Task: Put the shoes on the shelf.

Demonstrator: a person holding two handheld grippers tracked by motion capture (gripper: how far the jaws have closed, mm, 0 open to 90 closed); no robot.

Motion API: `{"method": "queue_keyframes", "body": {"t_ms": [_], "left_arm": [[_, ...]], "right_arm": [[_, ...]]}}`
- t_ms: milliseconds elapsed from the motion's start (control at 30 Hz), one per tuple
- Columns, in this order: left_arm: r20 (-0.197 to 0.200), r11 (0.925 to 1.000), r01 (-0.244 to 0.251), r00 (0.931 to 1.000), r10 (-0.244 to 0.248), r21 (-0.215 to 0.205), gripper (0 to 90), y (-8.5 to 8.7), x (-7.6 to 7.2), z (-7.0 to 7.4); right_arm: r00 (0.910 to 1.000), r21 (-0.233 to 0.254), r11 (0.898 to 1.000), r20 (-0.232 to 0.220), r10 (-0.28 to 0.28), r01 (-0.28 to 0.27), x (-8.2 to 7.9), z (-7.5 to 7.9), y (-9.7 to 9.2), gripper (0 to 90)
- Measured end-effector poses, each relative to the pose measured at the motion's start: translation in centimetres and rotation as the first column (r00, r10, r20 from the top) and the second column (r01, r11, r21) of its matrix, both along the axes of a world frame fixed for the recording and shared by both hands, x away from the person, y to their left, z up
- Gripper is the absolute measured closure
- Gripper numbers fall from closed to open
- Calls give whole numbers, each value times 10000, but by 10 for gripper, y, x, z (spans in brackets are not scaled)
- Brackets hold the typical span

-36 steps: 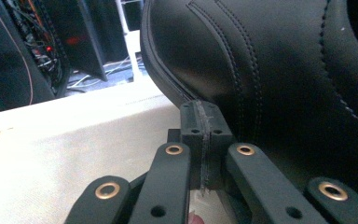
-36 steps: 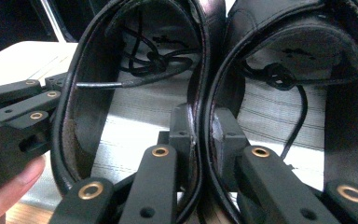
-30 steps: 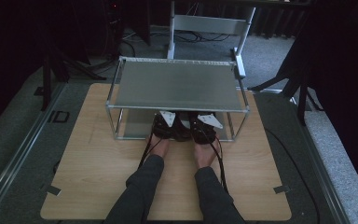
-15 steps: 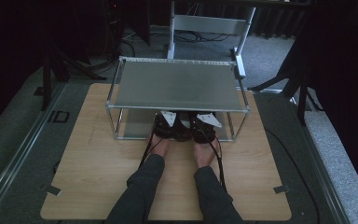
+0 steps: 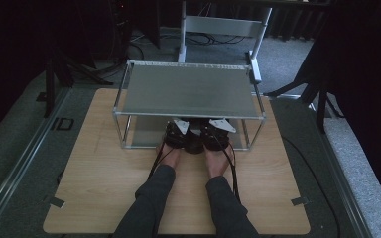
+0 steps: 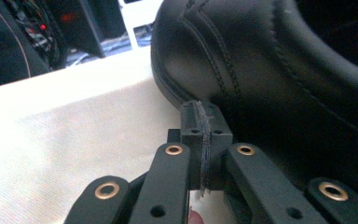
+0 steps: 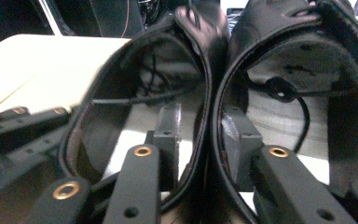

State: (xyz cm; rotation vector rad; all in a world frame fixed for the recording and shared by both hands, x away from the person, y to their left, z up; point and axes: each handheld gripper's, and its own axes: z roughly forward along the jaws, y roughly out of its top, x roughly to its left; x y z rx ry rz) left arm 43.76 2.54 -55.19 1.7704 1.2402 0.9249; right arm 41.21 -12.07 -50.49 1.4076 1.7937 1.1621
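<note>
On a wooden table (image 5: 104,183), both grippers reach under a two-tier metal rack (image 5: 188,94) toward a pair of black shoes (image 7: 205,84) on its lower shelf. The left gripper (image 6: 200,126) is closed beside one shoe, holding nothing. The right gripper (image 7: 198,135) has just been opening, its jaws straddling the two touching collars, the pads apart from them.

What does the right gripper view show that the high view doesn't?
Right gripper view: the insides of the two black shoes, side by side. The right gripper straddles their touching collars with one of its fingers in each shoe. The fingers have just been opening, and the left one stands off the leather. High view: the metal rack and the wooden table it stands on. Shared: the shoes in the rack and the right gripper at them.
</note>
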Motion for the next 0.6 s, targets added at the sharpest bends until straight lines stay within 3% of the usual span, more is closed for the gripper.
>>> {"method": "queue_keyframes", "body": {"t_ms": [267,367,600], "left_arm": [[-582,9999,143,9982,-142,8,850,2,3,-4],[-485,9998,167,9987,-173,-123,821,1,3,-3],[-605,9998,93,9981,-105,-188,780,1,2,-3]], "right_arm": [[9995,44,10000,329,22,-24,1,0,-3,614],[9969,190,9996,766,201,-216,-2,-1,-7,481],[9948,322,9982,906,468,-499,-6,-1,-12,439]]}}
